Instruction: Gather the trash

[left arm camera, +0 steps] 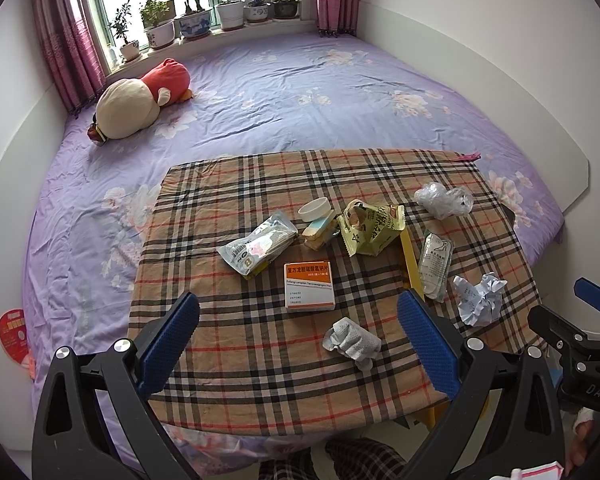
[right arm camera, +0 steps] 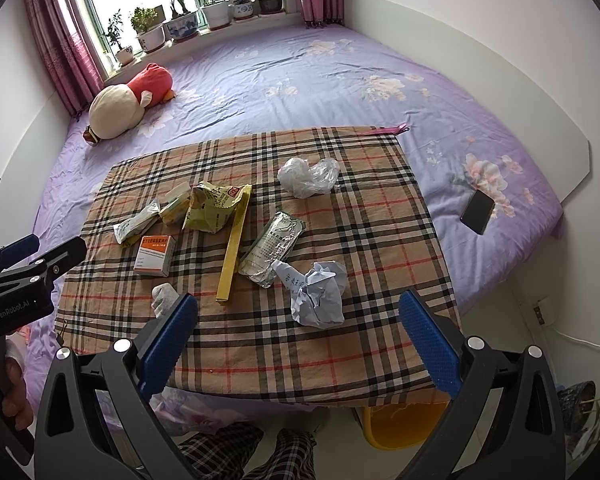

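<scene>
Trash lies scattered on a plaid cloth (left arm camera: 260,360) (right arm camera: 380,240). An orange-and-white medicine box (left arm camera: 309,285) (right arm camera: 155,255) sits near the middle. A crumpled white tissue (left arm camera: 352,338) (right arm camera: 165,298) lies closest to my left gripper (left arm camera: 298,314), which hangs open above the cloth's near edge, empty. A crumpled paper ball (left arm camera: 480,298) (right arm camera: 319,294) lies just ahead of my right gripper (right arm camera: 298,314), also open and empty. Also there: a green snack bag (left arm camera: 370,226) (right arm camera: 214,206), a silver packet (left arm camera: 435,266) (right arm camera: 272,248), a clear plastic wad (left arm camera: 444,199) (right arm camera: 309,175), a yellow strip (right arm camera: 233,248).
The cloth lies on a purple floral bedsheet (left arm camera: 300,88). A plush toy (left arm camera: 140,100) lies near the window with potted plants (left arm camera: 196,16). A black phone (right arm camera: 477,211) rests on the bed at right. A yellow stool (right arm camera: 396,424) and a person's plaid-trousered legs (right arm camera: 236,456) are below.
</scene>
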